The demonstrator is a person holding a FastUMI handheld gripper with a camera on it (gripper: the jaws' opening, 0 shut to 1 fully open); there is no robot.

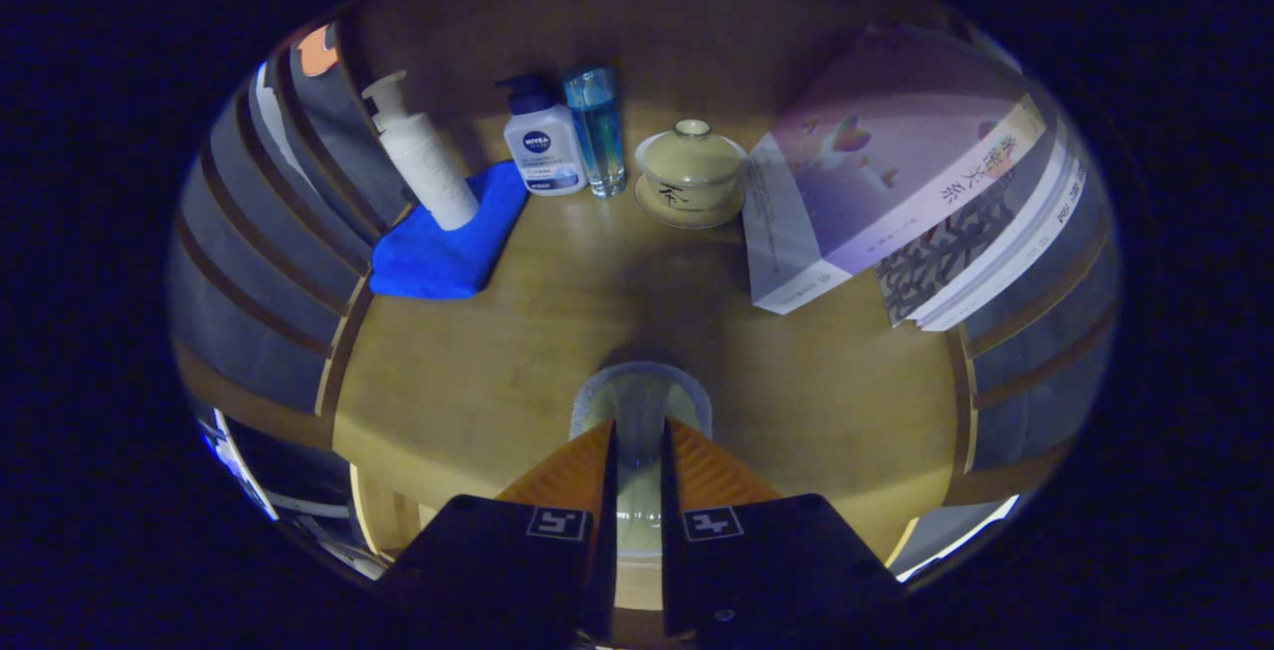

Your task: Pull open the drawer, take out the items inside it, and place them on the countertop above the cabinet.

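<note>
Glass [640, 401], pinched between the narrowed fingers of the hand-held gripper [639, 441], stands on the table [468, 371] ahead of a lidded cup [691, 170], bottles and books [896, 182]; releasing it tilted could tip it over.

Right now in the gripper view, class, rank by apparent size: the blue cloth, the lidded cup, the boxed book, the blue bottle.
1. boxed book, nearer, so unsure
2. blue cloth
3. lidded cup
4. blue bottle

The jaws of the gripper grip a clear glass.
</note>
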